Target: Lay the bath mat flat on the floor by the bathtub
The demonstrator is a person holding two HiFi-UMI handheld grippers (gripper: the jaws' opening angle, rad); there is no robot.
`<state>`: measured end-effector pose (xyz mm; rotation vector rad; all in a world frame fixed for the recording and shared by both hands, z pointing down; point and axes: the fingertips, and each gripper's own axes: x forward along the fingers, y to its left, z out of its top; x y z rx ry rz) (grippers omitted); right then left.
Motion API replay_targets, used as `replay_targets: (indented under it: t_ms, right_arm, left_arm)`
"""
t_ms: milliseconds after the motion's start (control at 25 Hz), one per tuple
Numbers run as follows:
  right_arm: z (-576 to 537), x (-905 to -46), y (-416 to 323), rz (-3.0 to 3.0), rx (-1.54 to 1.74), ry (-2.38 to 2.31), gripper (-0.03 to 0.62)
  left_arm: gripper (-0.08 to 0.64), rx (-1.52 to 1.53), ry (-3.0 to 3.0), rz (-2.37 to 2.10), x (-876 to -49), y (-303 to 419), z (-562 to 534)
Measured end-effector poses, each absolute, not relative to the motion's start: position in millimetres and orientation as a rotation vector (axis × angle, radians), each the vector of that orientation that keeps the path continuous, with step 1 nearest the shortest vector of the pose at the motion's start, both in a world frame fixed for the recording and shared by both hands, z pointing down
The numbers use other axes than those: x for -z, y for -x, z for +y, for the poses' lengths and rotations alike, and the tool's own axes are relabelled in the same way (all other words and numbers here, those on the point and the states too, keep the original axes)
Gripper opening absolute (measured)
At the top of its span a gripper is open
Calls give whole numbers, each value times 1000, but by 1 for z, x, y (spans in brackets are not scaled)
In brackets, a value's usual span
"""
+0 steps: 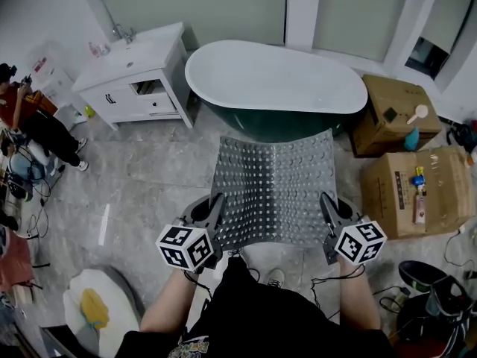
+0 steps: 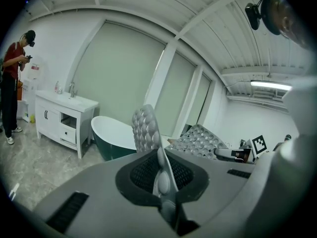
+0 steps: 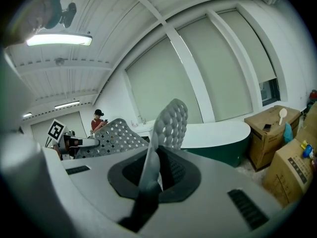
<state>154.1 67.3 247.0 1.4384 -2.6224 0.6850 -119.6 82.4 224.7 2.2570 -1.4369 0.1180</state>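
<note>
Two grippers, both clenched on the bath mat (image 1: 272, 189): left gripper (image 1: 216, 209) on the near left corner, right gripper (image 1: 328, 209) on the near right. The mat is held off the floor (image 1: 149, 177), stretched between them, with its far edge toward the bathtub (image 1: 276, 77). It is grey, bumpy and full of small holes. There's open floor to the left, up to the white cabinet (image 1: 138, 73). Cardboard boxes (image 1: 414, 192) crowd the right, near the mat's right edge.

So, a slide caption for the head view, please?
The left gripper and right gripper hold the bath mat by its near corners, before the bathtub.
</note>
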Motion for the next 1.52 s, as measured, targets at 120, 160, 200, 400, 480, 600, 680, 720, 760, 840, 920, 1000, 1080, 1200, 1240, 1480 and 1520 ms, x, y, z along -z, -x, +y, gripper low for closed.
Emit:
replay_targets:
  t_ms: [120,160,200,400,480,600,680,720,760,840,920,1000,1080,1200,1240,1480,1520]
  right_arm:
    - [46,-251,-136,-2615,-690,-1448,31]
    - [39,-253,-129,-2615,-691,-1448,31]
    - [32,-254,-121,-2614,-692,-1445,31]
    - [0,-260,-77,-2605,-690,-1434,31]
    - [-12,-263,-60,-2599,-695,-1437,31]
    - [-30,-266,-35,-2592,-704,-1445,31]
    - [-40,-264,-18,-2592,-706,-1445,31]
    - [-45,-263,-10,-2593,-703,-1445,31]
    - [-50,-261,-2,-2594,-698,-1444,31]
    - [-58,-259,13,-2595,-687,-1439,31]
    - [-68,-255,26,-2597,-662,-1430,31]
    - [-80,-249,38,-2600,-632,-1423,31]
    - [-90,-245,46,-2597,-608,-1418,31]
    - [-101,-243,47,-2588,-570,-1426,31]
    - [-106,-242,47,-2585,-558,-1433,31]
    - [-128,-230,33,-2564,-523,-1505,31]
    - [-132,-228,29,-2559,-519,-1518,31]
  left_arm:
    - [29,-121,-2262,-1429,-228,139,61]
    - [29,-120,-2261,-1428,-229,146,54]
    - [29,-119,-2261,-1426,-230,154,47]
    - [29,-120,-2260,-1415,-238,194,17]
    - [29,-117,-2259,-1412,-240,212,5]
    - [29,-109,-2254,-1417,-243,239,-14]
    - [29,-95,-2249,-1426,-243,259,-25]
    - [29,-85,-2246,-1432,-243,268,-30]
    - [29,-74,-2243,-1436,-243,277,-34]
    - [29,-59,-2240,-1443,-243,292,-41]
    - [29,-53,-2238,-1449,-242,305,-50]
    - [29,-49,-2237,-1452,-238,317,-62]
    - [29,-46,-2239,-1449,-235,324,-73]
    - [29,-47,-2254,-1444,-232,328,-89]
    - [29,-46,-2261,-1443,-231,329,-95]
    - [29,-34,-2296,-1420,-222,324,-133]
    - [29,-33,-2303,-1415,-220,321,-137]
